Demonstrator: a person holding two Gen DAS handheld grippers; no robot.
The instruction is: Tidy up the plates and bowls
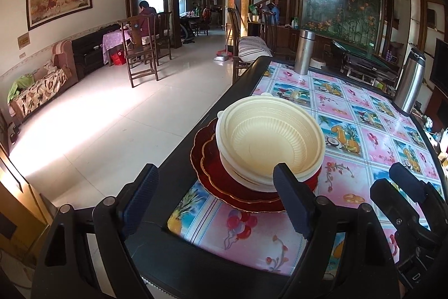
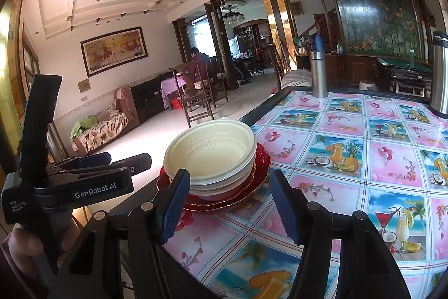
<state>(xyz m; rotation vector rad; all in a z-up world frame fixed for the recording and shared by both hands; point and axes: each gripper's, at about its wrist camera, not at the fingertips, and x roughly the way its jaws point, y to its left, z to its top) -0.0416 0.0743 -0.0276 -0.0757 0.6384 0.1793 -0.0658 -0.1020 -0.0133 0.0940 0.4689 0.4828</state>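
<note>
We've got both tongs spread & empty, left tongs (image 1: 215, 203) nearer, w/ bowls (image 1: 268, 142) on plates (image 1: 224, 181) mid-frame, just ahead of right tongs (image 2: 229, 203).

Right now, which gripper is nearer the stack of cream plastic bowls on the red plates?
Left. The left gripper has one finger right at the cream plastic bowls; the right gripper sits just short, both open.

left gripper (image 1: 221, 201): jaws spread wide, nothing between them, level | right gripper (image 2: 228, 205): jaws spread wide, nothing held, just beside the left
</note>
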